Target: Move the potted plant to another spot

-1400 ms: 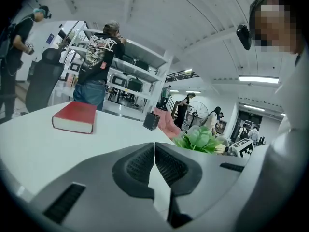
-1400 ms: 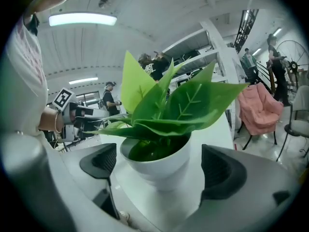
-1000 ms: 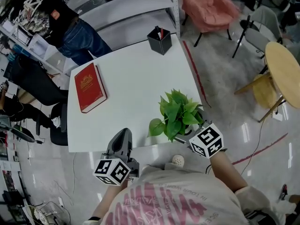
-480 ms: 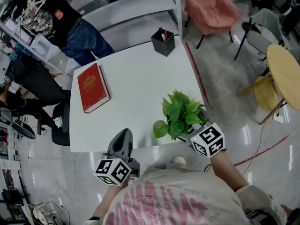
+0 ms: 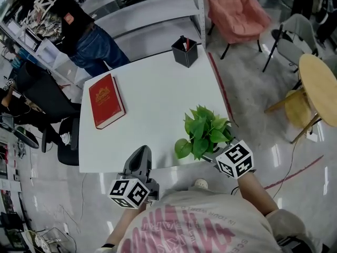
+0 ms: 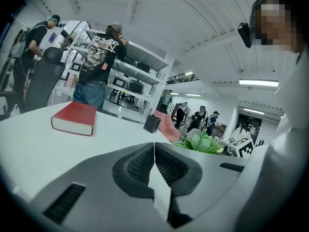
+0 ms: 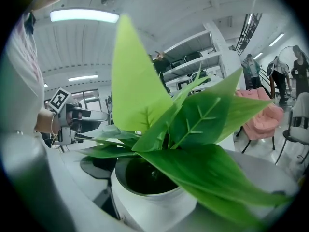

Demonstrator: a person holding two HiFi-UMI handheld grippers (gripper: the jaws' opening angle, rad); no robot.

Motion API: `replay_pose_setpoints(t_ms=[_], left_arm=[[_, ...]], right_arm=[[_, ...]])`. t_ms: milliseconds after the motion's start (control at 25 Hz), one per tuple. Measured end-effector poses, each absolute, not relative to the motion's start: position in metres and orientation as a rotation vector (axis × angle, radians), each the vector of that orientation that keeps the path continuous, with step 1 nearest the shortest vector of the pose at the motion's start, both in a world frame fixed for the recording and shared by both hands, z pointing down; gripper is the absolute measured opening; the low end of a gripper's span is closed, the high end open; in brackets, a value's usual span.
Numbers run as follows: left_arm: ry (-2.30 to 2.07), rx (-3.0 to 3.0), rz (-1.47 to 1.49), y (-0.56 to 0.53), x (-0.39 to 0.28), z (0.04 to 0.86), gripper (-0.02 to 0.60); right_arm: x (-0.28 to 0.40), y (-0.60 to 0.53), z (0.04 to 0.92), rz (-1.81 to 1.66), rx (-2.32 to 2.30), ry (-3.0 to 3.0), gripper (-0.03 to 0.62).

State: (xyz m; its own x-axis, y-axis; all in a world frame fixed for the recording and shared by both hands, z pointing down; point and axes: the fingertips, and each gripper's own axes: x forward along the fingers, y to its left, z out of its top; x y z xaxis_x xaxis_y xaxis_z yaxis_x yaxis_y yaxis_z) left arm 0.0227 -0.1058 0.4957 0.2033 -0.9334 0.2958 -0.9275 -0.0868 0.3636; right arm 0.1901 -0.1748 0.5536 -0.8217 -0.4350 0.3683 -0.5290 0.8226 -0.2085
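Observation:
The potted plant (image 5: 205, 129), green leaves in a white pot (image 7: 150, 199), stands at the near right corner of the white table (image 5: 152, 109). My right gripper (image 5: 213, 153) reaches in under the leaves from the near side. In the right gripper view the pot sits between its jaws, so it is shut on the pot. Whether the pot rests on the table or hangs above it is hidden by the leaves. My left gripper (image 5: 138, 161) hovers at the table's near edge, left of the plant. Its jaws (image 6: 154, 153) are shut with nothing between them.
A red book (image 5: 107, 100) lies at the table's left side and a black pen holder (image 5: 185, 51) stands at its far corner. A person in jeans (image 5: 92, 38) stands behind the table by shelving. A pink chair (image 5: 234, 9) and a round wooden table (image 5: 318, 83) are on the right.
The head view has shifted slightly. The plant and both grippers hold about the same places relative to the table.

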Motion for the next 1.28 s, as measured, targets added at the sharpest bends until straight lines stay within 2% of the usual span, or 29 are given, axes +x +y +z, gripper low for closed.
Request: replay_pose_setpoints(t_ms=[280, 840, 1280], left_arm=[[-1.725, 2.030, -0.042, -0.119, 0.033, 0.487, 0.025], [-1.717, 2.063, -0.140, -0.120, 0.031, 0.474, 0.025], [-1.662, 2.106, -0.196, -0.159, 0.017, 0.455, 0.025]], right_arm=[[0.205, -0.185, 0.545, 0.350, 0.775, -2.681, 0.532], [0.216, -0.187, 0.506, 0.401, 0.935, -2.715, 0.529], [0.203, -0.217, 0.470, 0.396, 1.038, -2.720, 0.529]])
